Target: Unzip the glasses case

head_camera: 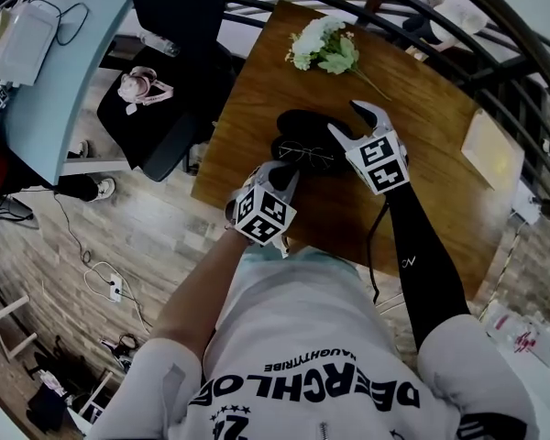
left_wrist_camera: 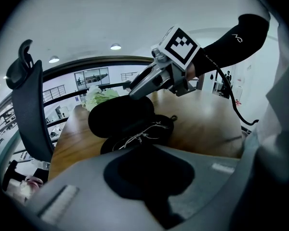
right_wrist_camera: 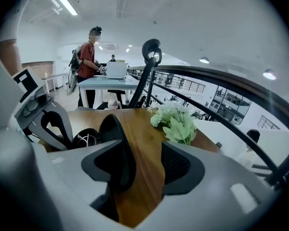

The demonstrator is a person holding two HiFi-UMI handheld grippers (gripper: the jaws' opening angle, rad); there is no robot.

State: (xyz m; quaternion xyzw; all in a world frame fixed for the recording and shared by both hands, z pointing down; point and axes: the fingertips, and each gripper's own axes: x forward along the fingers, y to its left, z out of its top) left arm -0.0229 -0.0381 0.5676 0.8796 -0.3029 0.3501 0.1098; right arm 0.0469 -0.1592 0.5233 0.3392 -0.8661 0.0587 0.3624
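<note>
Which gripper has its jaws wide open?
The right gripper: table shows between its jaws. The left gripper is shut on the case.

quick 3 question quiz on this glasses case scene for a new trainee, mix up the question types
1. True or false: the glasses case lies zipped shut.
2. What lies inside the case? A) a pen B) glasses C) keys
3. Fill in: the jaws of the right gripper stand ____, with only the table showing between them.

Key: 1 false (its lid is raised); 2 B; 3 open.
</note>
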